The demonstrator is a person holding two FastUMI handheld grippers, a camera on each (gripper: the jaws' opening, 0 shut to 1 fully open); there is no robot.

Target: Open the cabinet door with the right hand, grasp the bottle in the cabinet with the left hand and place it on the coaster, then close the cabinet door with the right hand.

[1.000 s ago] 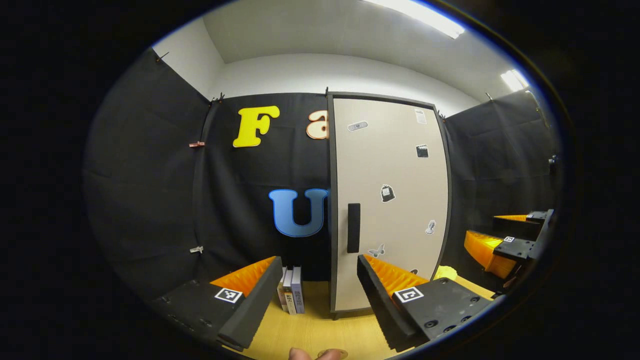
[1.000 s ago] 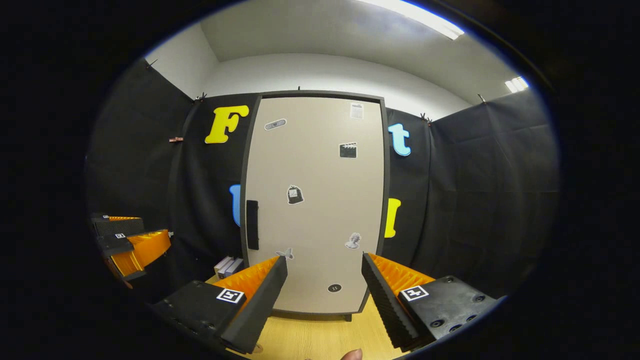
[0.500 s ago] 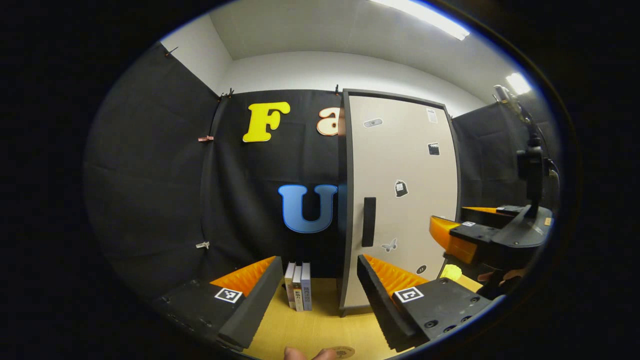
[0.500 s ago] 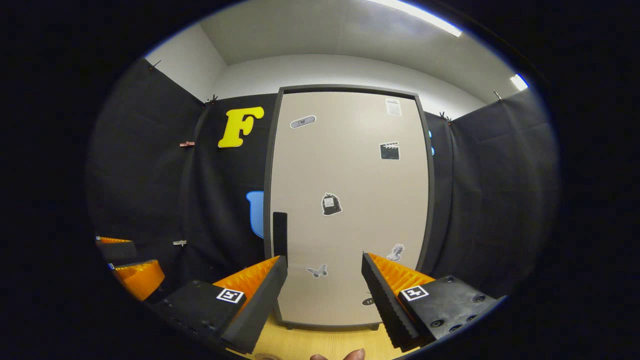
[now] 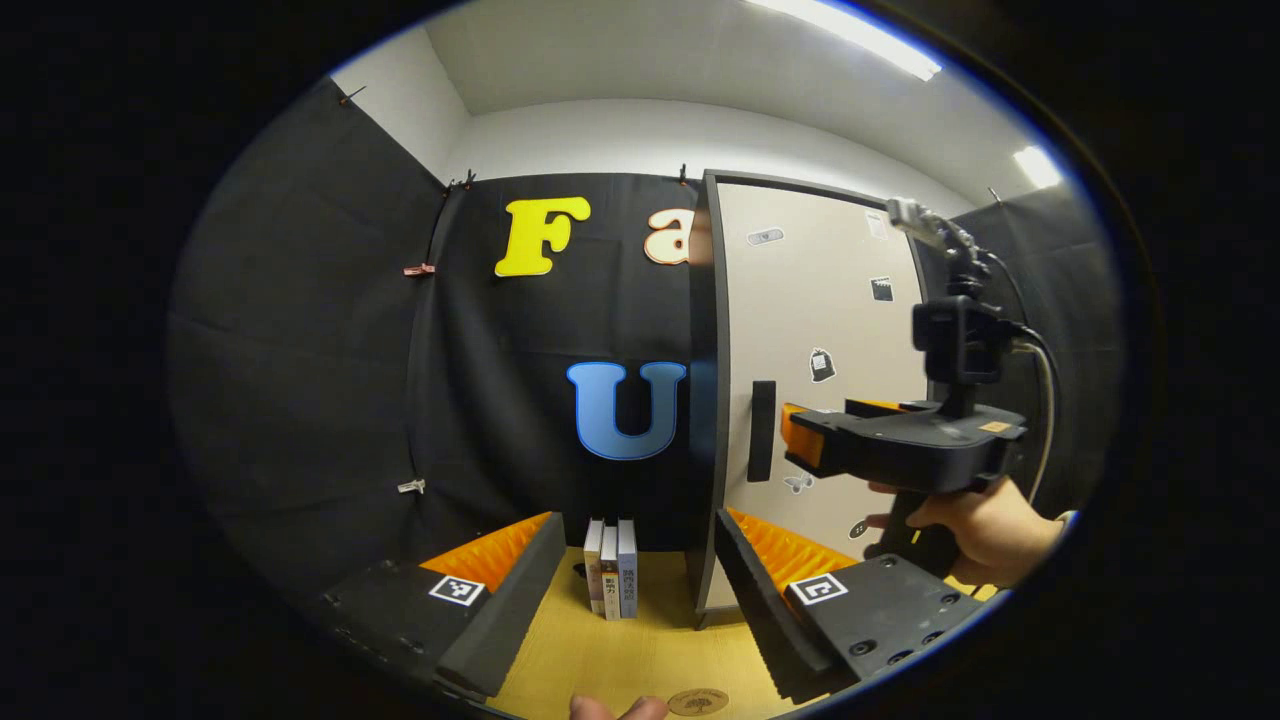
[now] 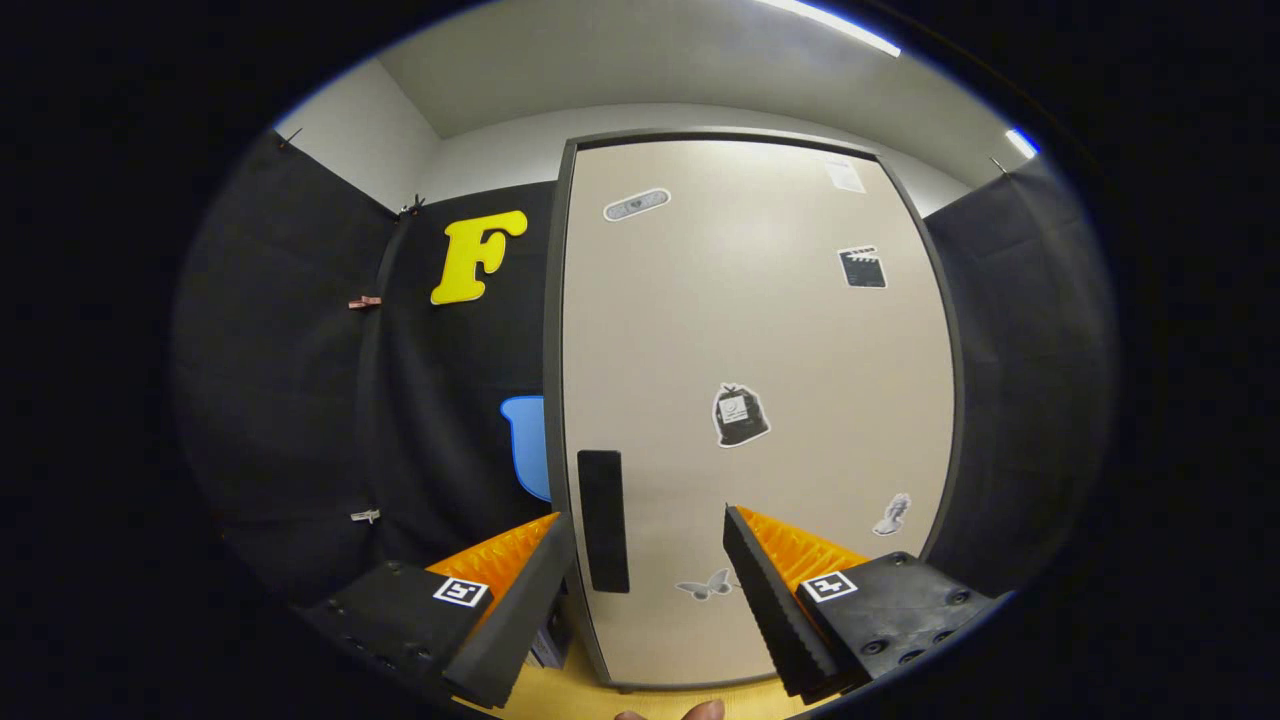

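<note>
We find the right gripper view close to the cabinet door (image 6: 750, 400), facing it squarely. The left gripper view stands farther back and leftward, taking the door obliquely. Both share the door handle (image 6: 603, 520).

Each gripper (image 6: 650, 580) carries two long wedge-shaped fingers (image 6: 510, 610) with ribbed inner faces, and a small square black-and-white marker on each finger's block, which shows round screw holes (image 6: 905, 653). In the left gripper view the right gripper (image 5: 800, 445) is a dark flat body with a boxy camera (image 5: 955, 340) on a post and a cable (image 5: 1045, 390) looping down to the hand (image 5: 985, 525).
</note>
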